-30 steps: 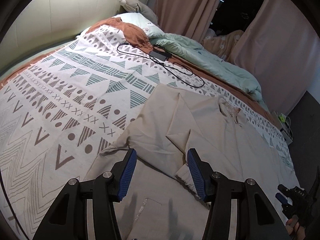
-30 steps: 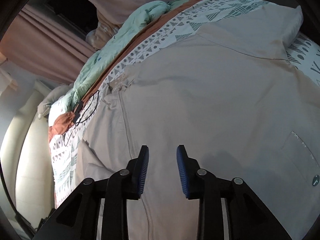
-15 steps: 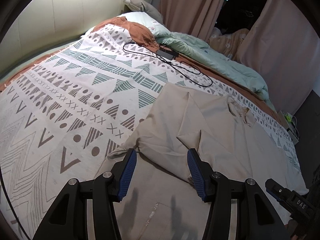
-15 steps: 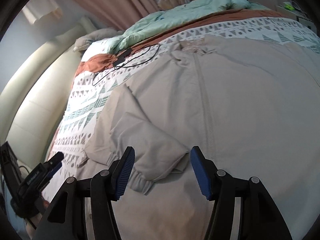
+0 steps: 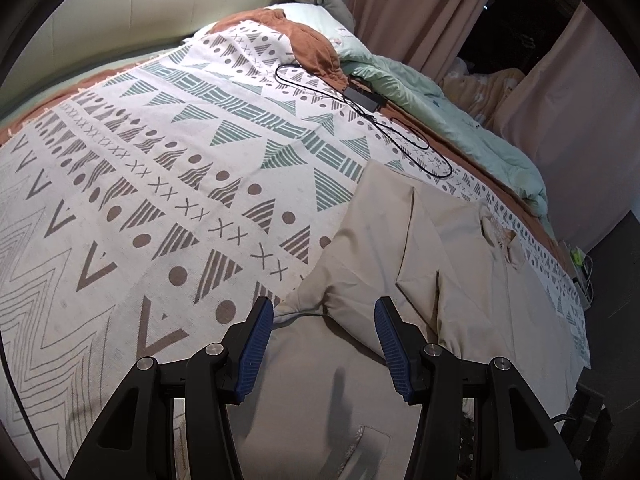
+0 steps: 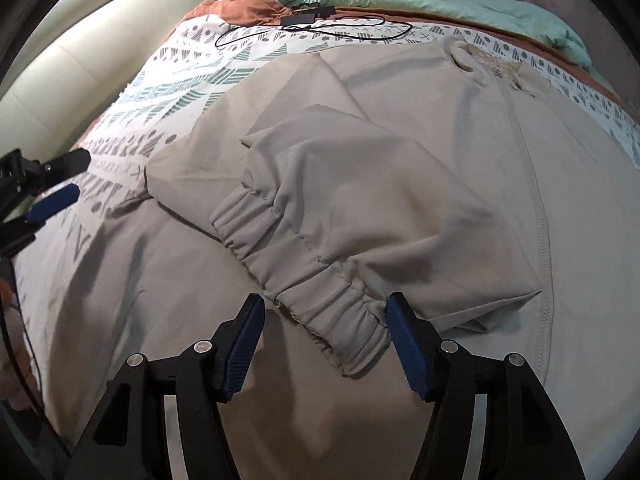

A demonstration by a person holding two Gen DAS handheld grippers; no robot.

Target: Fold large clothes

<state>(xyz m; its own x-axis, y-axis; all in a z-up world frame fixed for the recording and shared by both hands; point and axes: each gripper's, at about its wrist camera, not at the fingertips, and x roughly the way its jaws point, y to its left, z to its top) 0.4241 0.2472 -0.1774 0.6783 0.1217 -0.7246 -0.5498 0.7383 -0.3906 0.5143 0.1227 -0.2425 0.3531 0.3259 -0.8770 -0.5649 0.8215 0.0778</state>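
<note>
Large beige zip-front jacket (image 6: 440, 152) lies flat on bed's patterned white bedspread (image 5: 160, 200). One sleeve, elastic cuff (image 6: 304, 280), folded across front. Left tool (image 5: 324, 344) and right tool (image 6: 324, 344) both wide, empty. Judgement: early; other sleeve and body folds remain.

Both views are sharp at the centre and bend hard toward the rim, where a black fisheye border cuts the corners. Light is soft and indoor, brightest on the padded headboard (image 5: 120, 12), which glares pale cream. The patterned bedspread (image 5: 160, 184) near it is evenly lit. The beige jacket (image 6: 400, 184) looks duller, and grey shadows of the tongs fall on the cloth just in front of them in both views. Beyond the curtain (image 5: 420, 12), on the side away from the headboard, a gap is nearly black. The right view's lower left edge is blurred.
</note>
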